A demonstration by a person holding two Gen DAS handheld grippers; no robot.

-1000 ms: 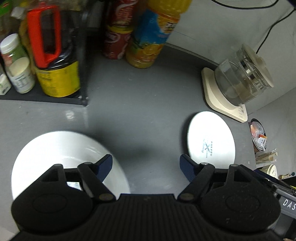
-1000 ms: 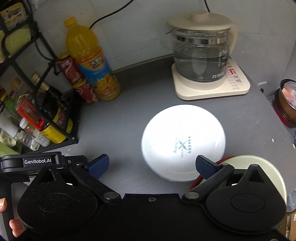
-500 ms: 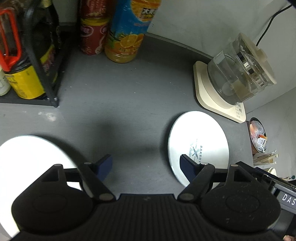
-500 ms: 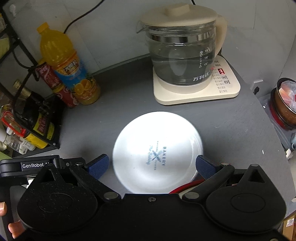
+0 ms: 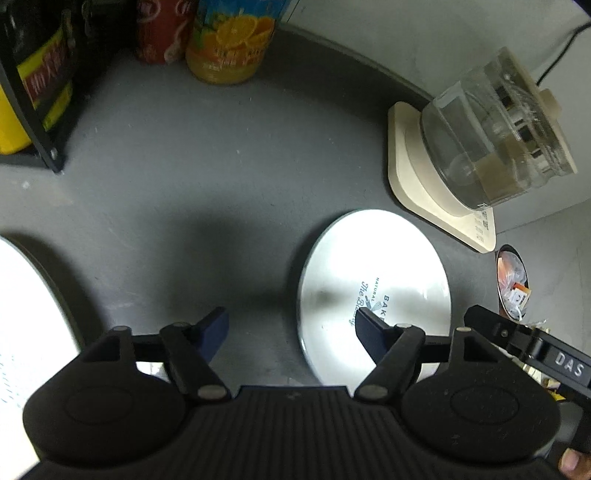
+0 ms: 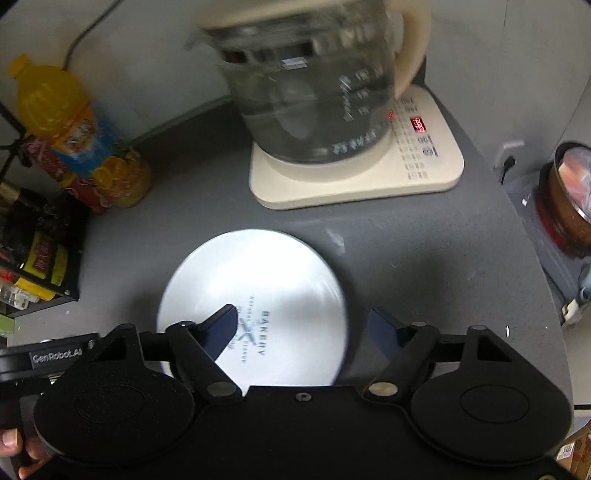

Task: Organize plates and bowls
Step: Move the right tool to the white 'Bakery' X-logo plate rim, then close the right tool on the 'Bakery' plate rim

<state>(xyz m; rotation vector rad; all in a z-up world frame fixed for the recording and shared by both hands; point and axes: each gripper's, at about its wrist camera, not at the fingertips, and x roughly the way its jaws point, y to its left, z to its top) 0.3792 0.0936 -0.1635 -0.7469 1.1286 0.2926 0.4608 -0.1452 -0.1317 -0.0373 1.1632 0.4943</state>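
1. Grey countertop (image 6: 424,266) against a pale wall forms the work surface; we take the glass kettle (image 6: 310,88) on its cream base (image 6: 369,184) as our landmark.
2. We find the white plate (image 6: 266,280), printed with "BAKERY", lying flat on the counter just in front of the kettle base, apart from it.
3. We note the right gripper (image 6: 303,325) above the near part of that plate, fingers spread wide: one blue finger over the plate, the other past its right rim. Nothing is held.
4. We note the left gripper (image 5: 291,325) to the left of the same plate (image 5: 373,273), fingers likewise spread and empty; its right finger overlaps the plate's near-left part in view. Whether it touches, we cannot tell.
5. We record a second white dish (image 5: 29,325) well to the left of the kettle, cut off by the frame edge.
6. Further left of the kettle, by the wall: an orange juice bottle (image 6: 74,129), a red can (image 5: 162,29), and a black rack (image 5: 33,110) holding bottles.
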